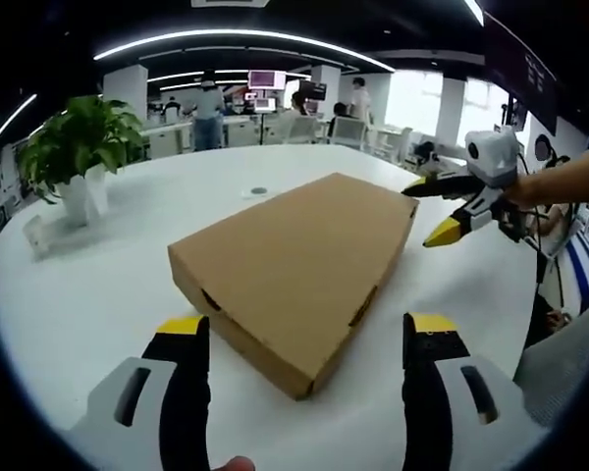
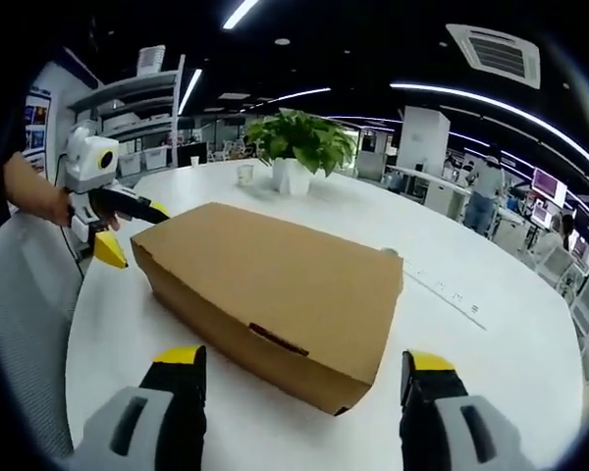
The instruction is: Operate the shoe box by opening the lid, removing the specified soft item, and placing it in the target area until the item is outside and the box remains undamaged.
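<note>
Shoe box (image 1: 299, 270) closed on worktop (image 1: 98, 294). Both tools spread: left tool (image 1: 307, 339) at 6, right tool (image 1: 434, 211) at 2. Lift lid edge gently, avoid creasing.

The shoe box (image 1: 294, 270) looks like matt brown cardboard; the table (image 1: 88, 294) beneath is smooth, slightly glossy white, probably laminate.

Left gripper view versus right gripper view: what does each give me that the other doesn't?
Left gripper view: a round insert in the table, and the right gripper open at the far corner of the shoe box. Right gripper view: a ceiling vent, wall shelves, and the left gripper open beside the box. Shared: the closed box, potted plant, table.
</note>
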A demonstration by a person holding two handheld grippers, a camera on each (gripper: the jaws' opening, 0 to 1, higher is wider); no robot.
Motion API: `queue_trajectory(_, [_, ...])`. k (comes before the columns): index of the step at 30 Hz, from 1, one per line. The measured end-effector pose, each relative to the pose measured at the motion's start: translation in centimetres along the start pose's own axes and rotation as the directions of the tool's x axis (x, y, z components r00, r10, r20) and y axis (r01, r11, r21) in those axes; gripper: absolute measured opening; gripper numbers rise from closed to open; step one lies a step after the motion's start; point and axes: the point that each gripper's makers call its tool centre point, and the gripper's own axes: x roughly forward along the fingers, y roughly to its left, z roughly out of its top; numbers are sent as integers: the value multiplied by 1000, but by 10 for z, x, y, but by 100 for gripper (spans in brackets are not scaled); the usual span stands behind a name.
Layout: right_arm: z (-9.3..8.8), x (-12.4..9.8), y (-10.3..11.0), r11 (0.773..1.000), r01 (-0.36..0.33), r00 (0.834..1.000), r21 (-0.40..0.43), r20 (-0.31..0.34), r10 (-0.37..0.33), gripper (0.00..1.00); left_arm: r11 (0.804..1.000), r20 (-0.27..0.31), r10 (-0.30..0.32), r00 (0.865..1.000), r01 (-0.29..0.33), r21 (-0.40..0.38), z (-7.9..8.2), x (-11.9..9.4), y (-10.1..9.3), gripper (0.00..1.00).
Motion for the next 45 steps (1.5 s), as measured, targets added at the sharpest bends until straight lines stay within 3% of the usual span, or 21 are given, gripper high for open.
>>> queue_trajectory(10, [4,12,-4,999,-12,1000,36,-1,12,68,1000,-18,27,999,-27,4,-2,8,10,70])
queue_trajectory(20, [3,15,0,999,-27,999,23,-19,27,69,999,-20,31,999,-31,11,-4,10,13,70])
queue_trajectory(30, [6,19,8,999,6,1000,47,-28,-4,69,999,-19,35,999,-35,27,-4,10,23,70])
queue_trajectory(45, [12,28,24,994,61,998,90,-40,-57,68,998,-41,-12,999,14,63,-6,3,48,70])
